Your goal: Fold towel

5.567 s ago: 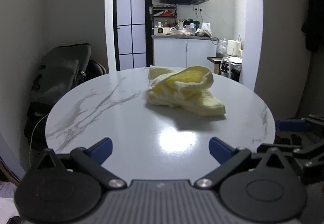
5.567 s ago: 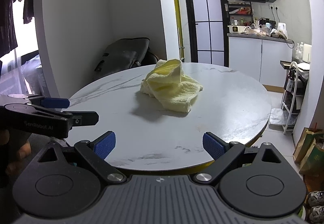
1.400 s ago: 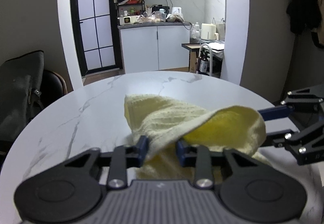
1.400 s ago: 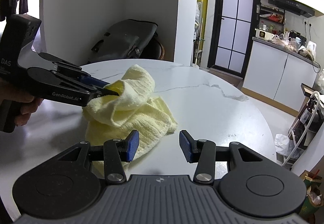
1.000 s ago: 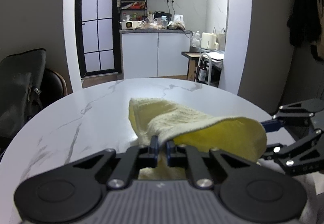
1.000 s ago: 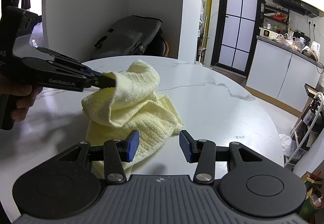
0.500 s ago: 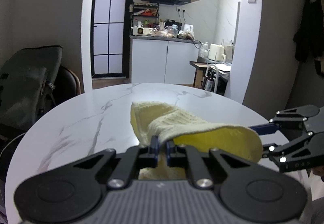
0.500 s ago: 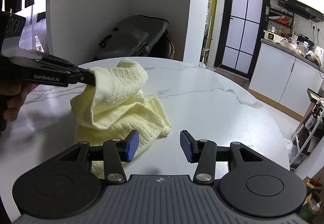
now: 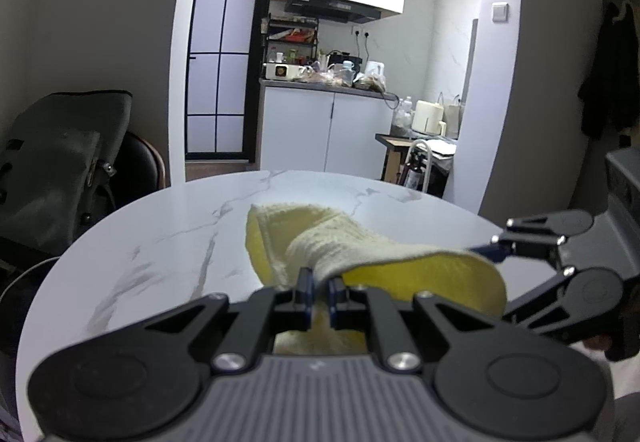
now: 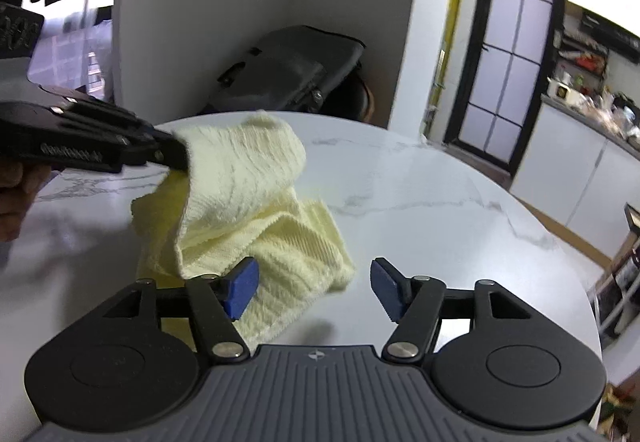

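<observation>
A pale yellow towel [image 10: 248, 210] lies bunched on the round white marble table [image 10: 420, 202]. My left gripper [image 9: 320, 292] is shut on one edge of the towel [image 9: 360, 246] and holds that part lifted above the table; it also shows in the right wrist view [image 10: 176, 158] at the left, pinching the towel. My right gripper [image 10: 314, 288] is open and empty, low over the table, its left finger just at the towel's near corner. It shows at the right of the left wrist view [image 9: 496, 252], beside the lifted fold.
A dark grey bag [image 10: 292, 66] rests on a chair behind the table. A kitchen counter [image 9: 324, 90] with clutter and a black-framed glass door [image 9: 220, 62] stand beyond. The table edge [image 10: 560, 254] drops off at the right.
My left gripper closed on the towel's edge and has lifted and pulled it up and back. My right gripper opened a little wider and moved closer to the towel's near corner.
</observation>
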Motion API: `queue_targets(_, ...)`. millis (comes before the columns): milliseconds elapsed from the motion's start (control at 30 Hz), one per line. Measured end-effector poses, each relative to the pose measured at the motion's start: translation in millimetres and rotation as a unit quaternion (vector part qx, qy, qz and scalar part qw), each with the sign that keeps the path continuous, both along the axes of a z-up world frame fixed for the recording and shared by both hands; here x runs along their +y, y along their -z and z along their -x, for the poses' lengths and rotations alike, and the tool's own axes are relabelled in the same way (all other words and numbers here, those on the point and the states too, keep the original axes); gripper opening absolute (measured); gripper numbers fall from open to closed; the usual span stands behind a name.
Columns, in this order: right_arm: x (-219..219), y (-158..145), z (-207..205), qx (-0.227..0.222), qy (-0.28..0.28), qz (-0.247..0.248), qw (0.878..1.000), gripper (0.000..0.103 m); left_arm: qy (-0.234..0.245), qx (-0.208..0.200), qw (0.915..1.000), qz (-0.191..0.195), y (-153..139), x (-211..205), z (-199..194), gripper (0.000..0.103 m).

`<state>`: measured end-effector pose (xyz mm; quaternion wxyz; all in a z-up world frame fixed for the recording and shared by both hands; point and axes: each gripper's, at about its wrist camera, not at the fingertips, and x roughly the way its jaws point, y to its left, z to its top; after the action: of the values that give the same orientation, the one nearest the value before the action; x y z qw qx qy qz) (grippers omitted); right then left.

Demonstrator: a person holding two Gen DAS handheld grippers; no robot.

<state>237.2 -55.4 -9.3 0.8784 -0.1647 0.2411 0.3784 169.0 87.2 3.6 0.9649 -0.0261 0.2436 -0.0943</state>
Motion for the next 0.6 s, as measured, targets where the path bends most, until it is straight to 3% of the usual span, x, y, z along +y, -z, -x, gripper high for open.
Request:
queue_targets(167,5,3,4,-0.002,-0.023,0.005,1.000,0.068,-0.005,-0.002,0.9999,-0.013,2,-3,-1,0.018)
queue_targets(300,6,0,13,-0.016,-0.043,0.011,0.999,0.068,-0.009,-0.012,0.9998,-0.016,0,-3,0,0.019)
queue_targets(600,10,1,17,-0.017,-0.049,0.042,0.998,0.067,-0.020,-0.034,0.9992,-0.006,-8,5,9,0.009)
